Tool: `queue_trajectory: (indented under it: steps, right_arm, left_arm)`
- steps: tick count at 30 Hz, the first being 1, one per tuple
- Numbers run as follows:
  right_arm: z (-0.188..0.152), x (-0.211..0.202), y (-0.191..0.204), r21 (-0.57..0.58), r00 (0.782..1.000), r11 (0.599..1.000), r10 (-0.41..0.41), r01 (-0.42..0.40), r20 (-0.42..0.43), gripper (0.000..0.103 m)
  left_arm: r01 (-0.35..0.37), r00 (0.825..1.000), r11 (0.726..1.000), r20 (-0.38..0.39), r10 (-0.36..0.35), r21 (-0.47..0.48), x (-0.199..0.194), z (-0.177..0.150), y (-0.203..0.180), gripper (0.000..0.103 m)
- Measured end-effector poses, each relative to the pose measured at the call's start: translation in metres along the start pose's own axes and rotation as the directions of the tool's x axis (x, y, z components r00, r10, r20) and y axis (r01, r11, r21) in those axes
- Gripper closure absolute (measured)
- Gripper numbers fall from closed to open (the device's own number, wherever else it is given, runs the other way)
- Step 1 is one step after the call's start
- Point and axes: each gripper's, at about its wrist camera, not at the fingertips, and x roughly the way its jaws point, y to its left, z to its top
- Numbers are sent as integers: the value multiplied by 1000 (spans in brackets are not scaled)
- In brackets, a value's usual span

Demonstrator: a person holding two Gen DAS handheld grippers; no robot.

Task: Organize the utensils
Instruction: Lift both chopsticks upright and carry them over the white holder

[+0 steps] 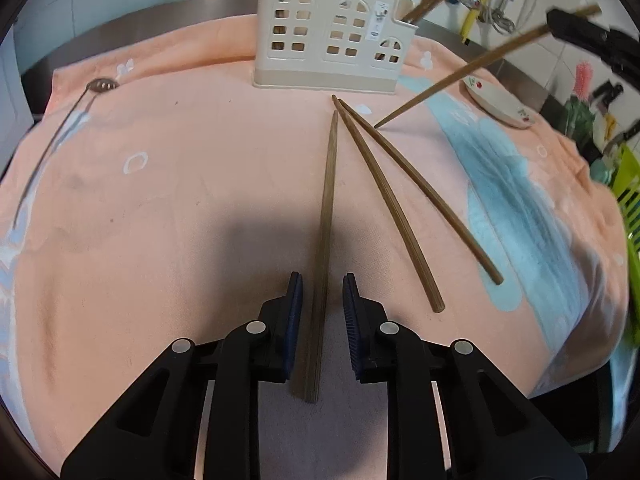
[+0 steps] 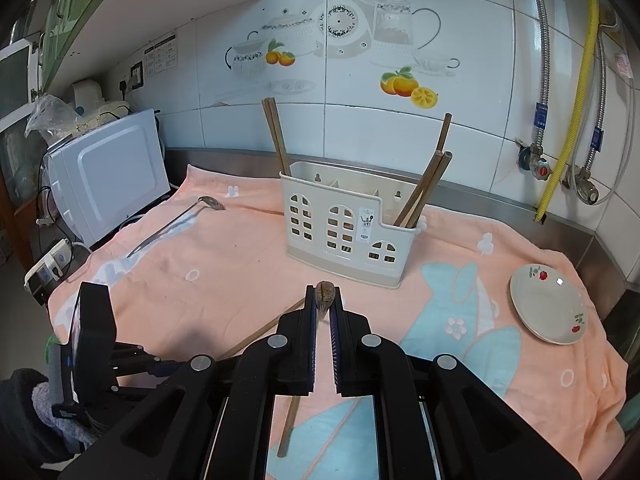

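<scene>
the left gripper (image 1: 322, 294) stands open astride a chopstick (image 1: 326, 216) on the towel (image 1: 160, 200); squeeze squarely before lifting; the right gripper (image 2: 323, 300) already pinches another chopstick (image 2: 323, 293), the holder (image 2: 344, 228) ahead of it.

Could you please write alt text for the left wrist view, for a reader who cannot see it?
The open left gripper straddles one brown wooden chopstick lying on a peach towel. Two more chopsticks lie to its right, and a cream plastic utensil holder stands behind them.
</scene>
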Motion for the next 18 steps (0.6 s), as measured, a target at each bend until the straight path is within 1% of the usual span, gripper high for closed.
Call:
queue_trajectory:
  steps: [1, 2, 3, 5, 7, 10, 12, 14, 18]
  right_arm:
    - [0, 0, 0, 0, 1000, 1000, -2, 2, 2, 97]
    - [1, 0, 0, 3, 1000, 1000, -1, 1, 4, 97]
    - [1, -1, -1, 4, 1000, 1000, 0, 0, 6, 97]
    - [4, -2, -1, 3, 1000, 1000, 0, 0, 11, 97]
    - [7, -4, 0, -2, 1000, 1000, 0, 0, 12, 97]
    - [12, -5, -1, -7, 1000, 1000, -3, 3, 16, 97]
    - [15, -5, -3, -5, 1000, 1000, -1, 1, 14, 97]
    - [19, -4, -5, -1, 1000, 1000, 1, -1, 11, 97]
    - [25, -1, -9, 14, 1000, 1000, 10, -10, -3, 97]
  left_arm:
    - [-16, 1000, 1000, -1, 16, 12, 0, 0, -2, 89]
    - [-28, 1000, 999, -5, 28, 23, 1, 1, -2, 94]
    - [-25, 1000, 999, -10, 25, 20, 0, 2, -2, 97]
    - [0, 1000, 1000, -18, 0, 2, -3, 6, 2, 97]
    - [9, 1000, 1000, -1, -9, 1, -11, 11, 3, 98]
    - [45, 998, 999, 44, -44, -12, -30, 25, 6, 98]
    - [60, 994, 998, 88, -59, -9, -47, 36, 7, 98]
    - [72, 988, 997, 136, -72, 3, -64, 48, 6, 98]
    - [88, 978, 996, 188, -91, 26, -84, 66, 3, 98]
